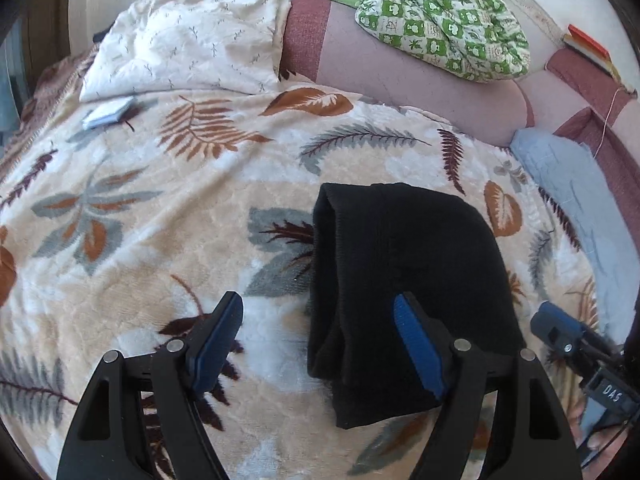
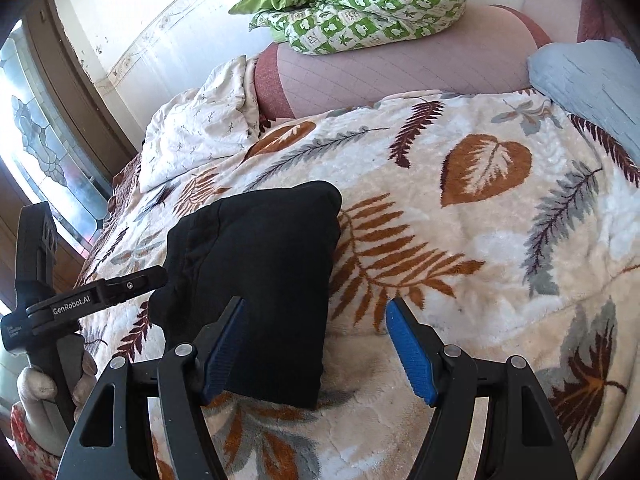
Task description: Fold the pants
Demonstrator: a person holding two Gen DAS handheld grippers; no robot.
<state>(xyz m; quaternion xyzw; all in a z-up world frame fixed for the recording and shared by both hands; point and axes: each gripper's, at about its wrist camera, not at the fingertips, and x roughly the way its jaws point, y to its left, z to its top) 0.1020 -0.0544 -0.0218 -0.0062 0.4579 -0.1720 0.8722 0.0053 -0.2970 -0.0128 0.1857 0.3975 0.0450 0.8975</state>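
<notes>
Lying folded, pants (image 1: pixel 404 280) between spread claws, blanket (image 1: pixel 160 220) around.

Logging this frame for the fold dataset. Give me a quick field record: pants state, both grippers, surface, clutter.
pants: black, folded into a compact stack, lying flat
left gripper: jaws open, empty, over the pants' left edge
right gripper: jaws open, empty, over the pants' right edge
surface: leaf-print blanket on a bed
clutter: white quilt, green checked bedding, blue pillow
</notes>
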